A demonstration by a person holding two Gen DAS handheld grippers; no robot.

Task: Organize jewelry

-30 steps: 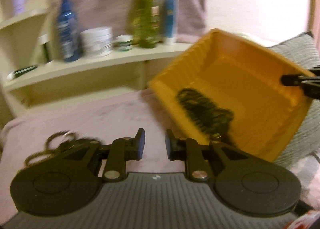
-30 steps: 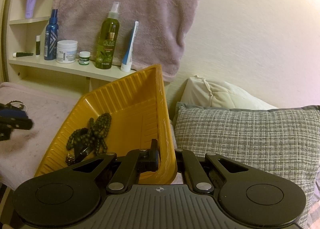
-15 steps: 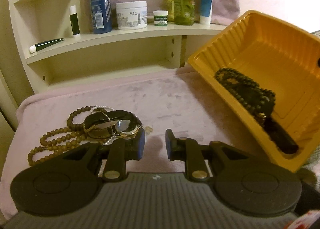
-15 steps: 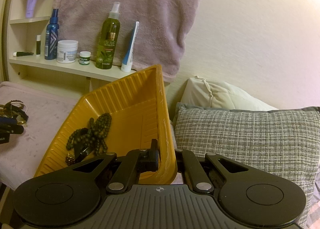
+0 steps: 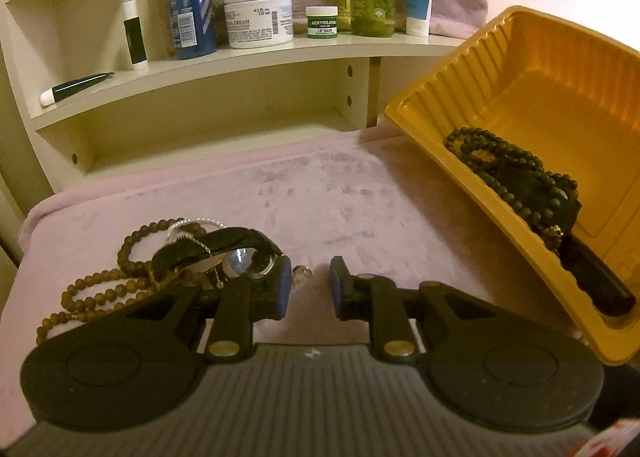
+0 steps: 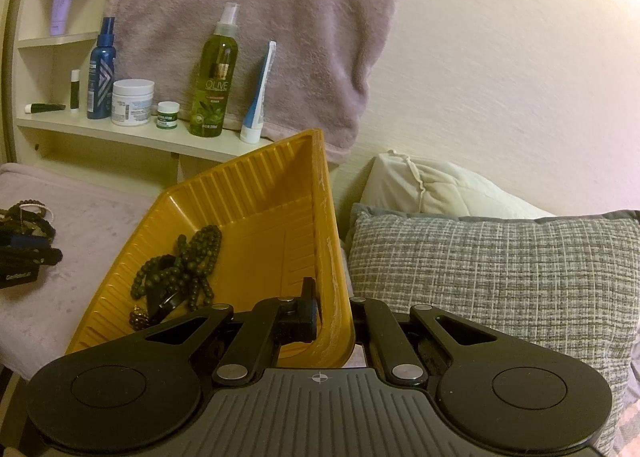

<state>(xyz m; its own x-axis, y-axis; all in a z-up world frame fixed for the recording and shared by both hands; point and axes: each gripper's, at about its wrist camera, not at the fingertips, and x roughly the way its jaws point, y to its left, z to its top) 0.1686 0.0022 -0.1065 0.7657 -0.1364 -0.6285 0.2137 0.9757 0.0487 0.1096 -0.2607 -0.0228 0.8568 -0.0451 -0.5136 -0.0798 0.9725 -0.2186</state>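
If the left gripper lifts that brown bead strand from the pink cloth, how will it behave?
The brown bead strand will probably go limp and dangle, since it lies in loose loops. It is tangled with the black-strapped watch and a thin silver chain, so those may drag up too. The round beads could slip between the open left gripper pads.

Left wrist view looks down, close over the pink cloth, toward the tilted ribbed yellow plastic tray (image 5: 532, 69); right wrist view sits at that tray's rim (image 6: 328, 257), sharing it.

Left tool (image 5: 310, 289) parted, right tool (image 6: 334, 311) clamped
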